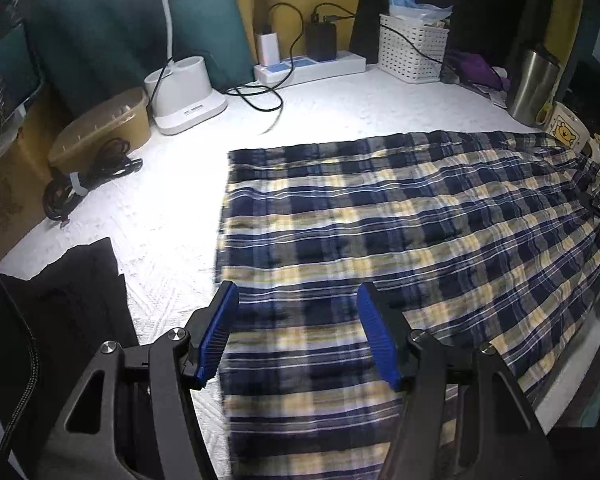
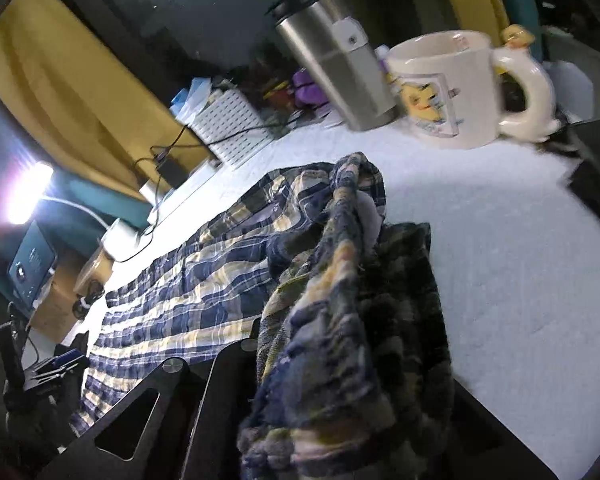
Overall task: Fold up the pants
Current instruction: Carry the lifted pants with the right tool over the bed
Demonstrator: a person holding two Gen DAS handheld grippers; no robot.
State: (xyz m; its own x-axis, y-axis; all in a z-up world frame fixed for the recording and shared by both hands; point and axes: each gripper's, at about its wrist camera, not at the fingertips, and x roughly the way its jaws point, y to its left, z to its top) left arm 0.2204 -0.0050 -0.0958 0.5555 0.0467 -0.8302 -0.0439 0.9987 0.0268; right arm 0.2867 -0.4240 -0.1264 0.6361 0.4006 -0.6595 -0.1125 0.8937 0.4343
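From the left wrist, the plaid pants (image 1: 400,220) lie spread flat on a white cloth-covered table (image 1: 172,208), running from the near edge away to the right, where they bunch near a cartoon mug (image 1: 568,132) and a steel tumbler (image 1: 534,80). The left gripper (image 1: 298,334) hangs over the near end of the pants with its blue pads (image 1: 220,332) standing apart, nothing between them but the fabric below; whether the tips touch the cloth cannot be told. Along the back sit a white lamp base (image 1: 184,94), a power strip (image 1: 312,66) with chargers plugged in, and a white basket (image 1: 410,48). At the left are a tan lidded container (image 1: 104,128), coiled black cables (image 1: 84,176) and a dark garment (image 1: 72,296). From the right wrist, the right gripper (image 2: 340,360) is closed on a bunched end of the pants (image 2: 340,300), which rises in a crumpled fold right before the camera and hides the fingertips; the rest of the pants stretches away to the left across the table (image 2: 520,260). Beyond the fold stand the mug (image 2: 452,88) and tumbler (image 2: 332,60), side by side, well clear of the cloth. The basket (image 2: 232,128) is farther back, and a bright lamp (image 2: 28,192) glares at the left.
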